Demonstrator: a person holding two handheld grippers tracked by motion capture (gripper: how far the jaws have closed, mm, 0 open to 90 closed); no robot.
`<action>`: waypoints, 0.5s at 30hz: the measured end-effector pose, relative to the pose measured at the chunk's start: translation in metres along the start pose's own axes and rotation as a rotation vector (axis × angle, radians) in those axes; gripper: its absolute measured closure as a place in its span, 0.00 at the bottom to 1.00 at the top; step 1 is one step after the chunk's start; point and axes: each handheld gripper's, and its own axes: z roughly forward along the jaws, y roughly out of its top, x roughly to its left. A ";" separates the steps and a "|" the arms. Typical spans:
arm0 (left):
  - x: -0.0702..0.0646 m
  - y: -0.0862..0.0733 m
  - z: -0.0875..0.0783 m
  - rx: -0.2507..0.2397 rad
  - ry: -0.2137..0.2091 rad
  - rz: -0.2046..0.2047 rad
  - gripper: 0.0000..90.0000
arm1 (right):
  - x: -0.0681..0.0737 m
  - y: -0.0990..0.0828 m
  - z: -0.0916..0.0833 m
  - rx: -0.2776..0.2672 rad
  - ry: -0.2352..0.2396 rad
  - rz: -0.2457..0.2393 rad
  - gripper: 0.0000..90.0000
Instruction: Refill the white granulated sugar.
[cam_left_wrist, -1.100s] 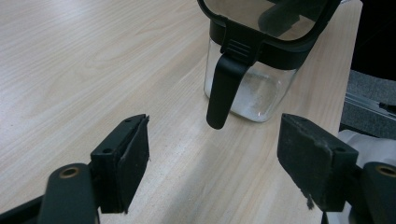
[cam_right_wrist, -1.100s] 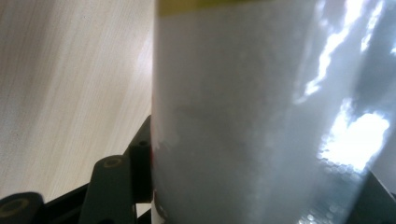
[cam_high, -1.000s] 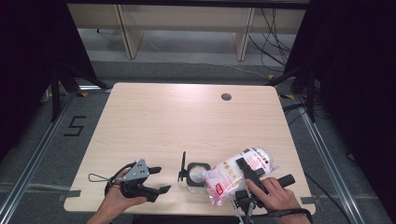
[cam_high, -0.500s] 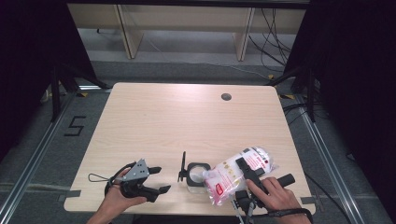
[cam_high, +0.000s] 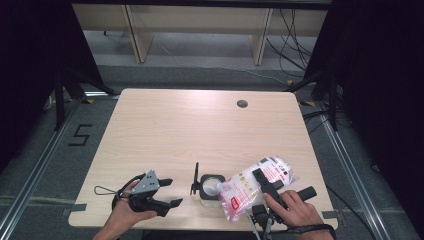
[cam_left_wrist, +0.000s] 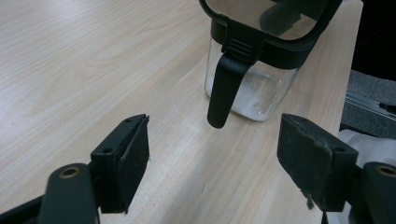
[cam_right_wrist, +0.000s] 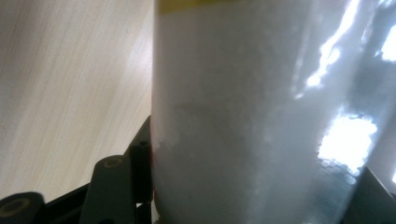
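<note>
Bag (cam_high: 252, 186) of white granules, pinched by the right hand-held gripper (cam_high: 260, 181), tilts its corner over the open glass jar (cam_high: 210, 186) at the bench's (cam_high: 200, 130) near edge; a little lies inside already, most remains to pour. Left hand-held gripper (cam_high: 167, 192), spread, waits beside.

One readable mark from up here: a black "5" taped on the floor (cam_high: 80, 135), left of my table (cam_high: 165, 125). The bag (cam_high: 255, 187) print's too small.
</note>
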 end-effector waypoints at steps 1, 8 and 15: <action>0.000 0.000 0.000 0.000 0.000 0.000 0.28 | 0.000 -0.001 -0.002 0.016 0.005 0.008 0.49; -0.001 0.000 0.001 -0.002 0.000 -0.011 0.28 | -0.002 -0.002 -0.003 0.025 -0.007 -0.038 0.49; -0.001 0.000 0.001 0.002 -0.003 -0.011 0.28 | -0.002 -0.001 -0.004 0.035 -0.011 -0.044 0.49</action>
